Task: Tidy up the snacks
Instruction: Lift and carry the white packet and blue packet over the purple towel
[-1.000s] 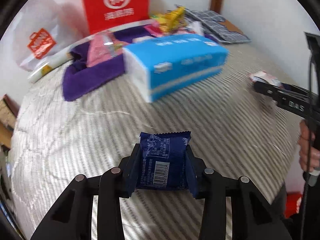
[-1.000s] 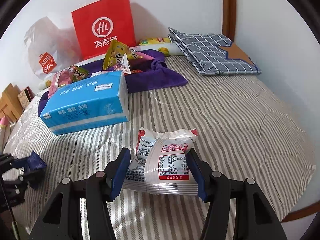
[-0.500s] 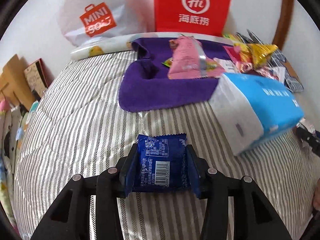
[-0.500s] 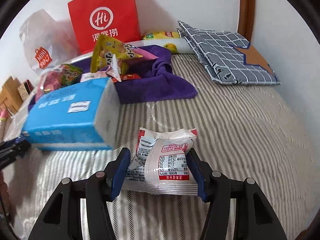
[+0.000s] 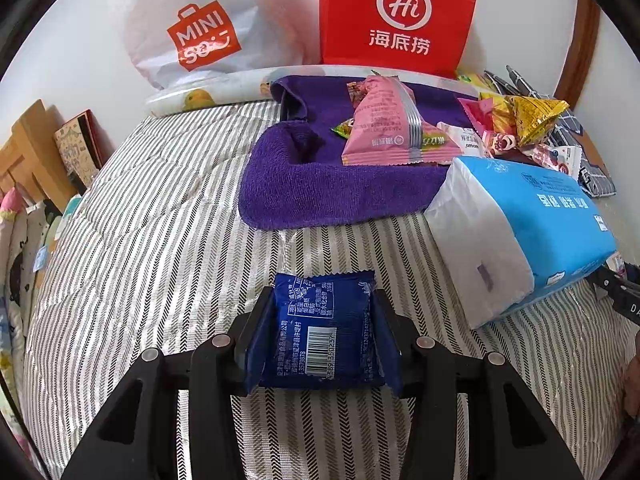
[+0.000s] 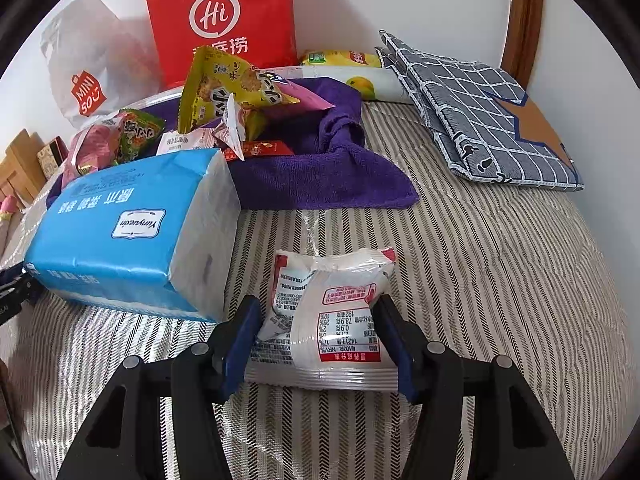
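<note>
1. A dark blue snack packet (image 5: 326, 332) is being held between the two fingers of the left gripper (image 5: 324, 334), low in the middle of the left wrist view, above the striped bed cover (image 5: 140, 240).
2. The left jaws have just been opening a little, yet the packet is still being pinched by the pads.
3. A white and red snack packet (image 6: 328, 320) is being held by the right gripper (image 6: 322, 332), low in the middle of the right wrist view.
4. The right jaws have just been opening slightly; the pads are still pressed on the packet.
5. A blue tissue pack (image 5: 532, 224) is being shown at the right of the left view.
6. More snacks are being kept on a purple towel (image 5: 320, 184) in the upper middle, among them a pink bag (image 5: 384, 128) and a yellow bag (image 6: 224, 88).
7. A red paper bag (image 5: 396, 16) is being propped against the wall at the top.
</note>
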